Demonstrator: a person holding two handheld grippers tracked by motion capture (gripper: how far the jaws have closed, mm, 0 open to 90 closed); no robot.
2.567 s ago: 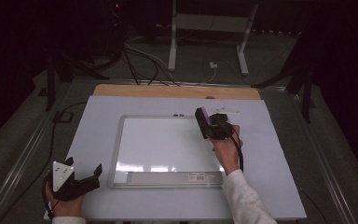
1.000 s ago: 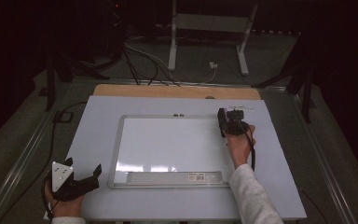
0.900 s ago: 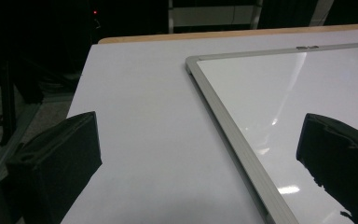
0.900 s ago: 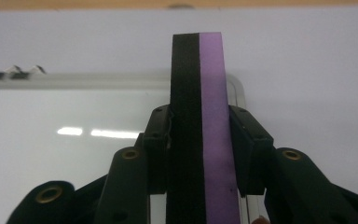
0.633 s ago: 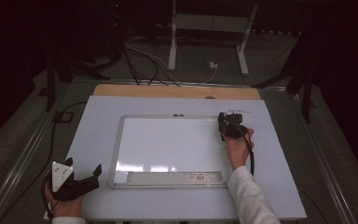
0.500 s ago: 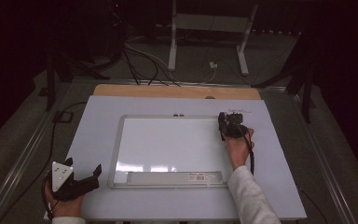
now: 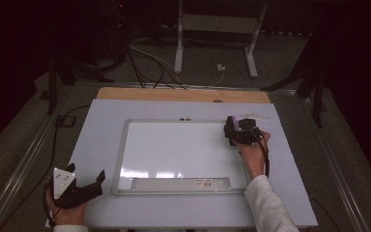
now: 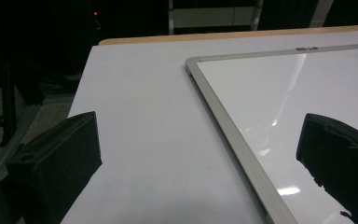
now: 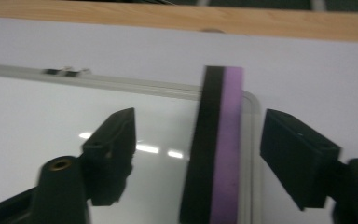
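Observation:
A white whiteboard with a grey frame lies flat on the pale table. In the right gripper view a black and purple eraser stands on edge at the whiteboard's right frame near the far corner. My right gripper is open, with one jaw on each side of the eraser and a gap on both sides. From above, the right gripper and the eraser sit at the board's upper right. My left gripper rests open and empty at the table's near left, beside the board's edge.
A grey pen tray with a label runs along the board's near edge. A wooden strip borders the table's far side. Cables and a metal stand are on the dark floor beyond.
My right hand carried the eraser from over the board's middle right to its right edge, then settled. The left gripper has stayed still.

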